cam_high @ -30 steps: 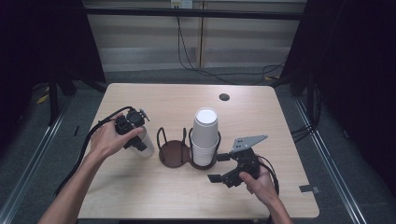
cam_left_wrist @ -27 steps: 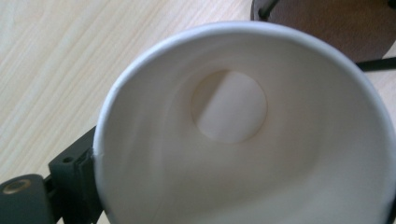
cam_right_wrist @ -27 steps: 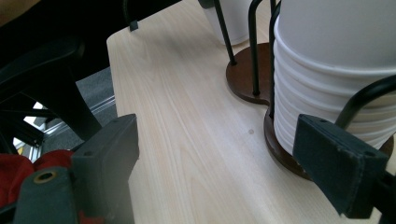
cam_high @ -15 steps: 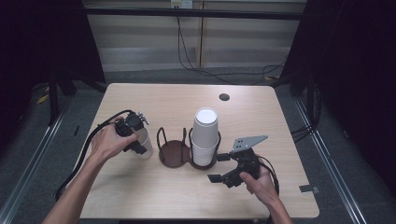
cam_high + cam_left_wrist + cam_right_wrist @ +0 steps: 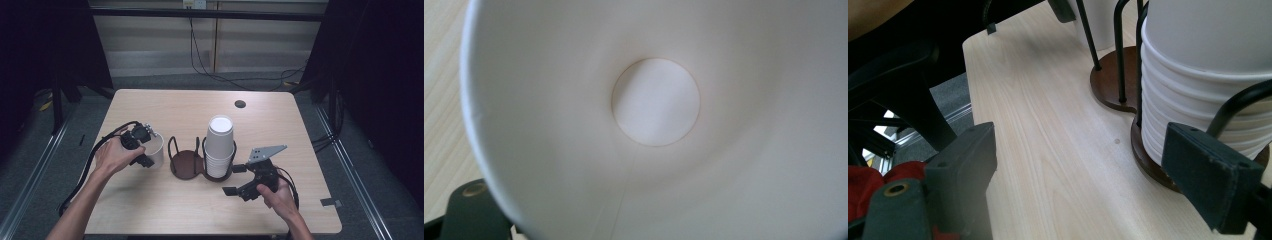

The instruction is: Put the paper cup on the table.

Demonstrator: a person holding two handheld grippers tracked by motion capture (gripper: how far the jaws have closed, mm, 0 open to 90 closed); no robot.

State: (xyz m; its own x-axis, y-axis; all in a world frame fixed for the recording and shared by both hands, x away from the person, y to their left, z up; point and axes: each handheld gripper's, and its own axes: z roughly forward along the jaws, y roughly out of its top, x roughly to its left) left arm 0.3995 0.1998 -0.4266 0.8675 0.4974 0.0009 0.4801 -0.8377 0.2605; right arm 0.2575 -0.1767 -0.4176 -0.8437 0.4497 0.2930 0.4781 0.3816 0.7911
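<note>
A small dark round spot (image 5: pixel 240 104) is sitting near the table's (image 5: pixel 165 105) upper right edge. Black cables (image 5: pixel 210 60) are trailing across the grey floor (image 5: pixel 150 80) at the frame's top centre.

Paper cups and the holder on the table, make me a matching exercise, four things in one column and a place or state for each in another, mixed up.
Things:
1. single paper cup
2. stack of cups
3. empty holder ring
4. right gripper

Places or states:
A. jaws open, nothing between them
B. in the holder's right ring
C. at the left gripper, left of the holder
D. between the single cup and the stack

Pairs: 1-C, 2-B, 3-D, 4-A
</note>
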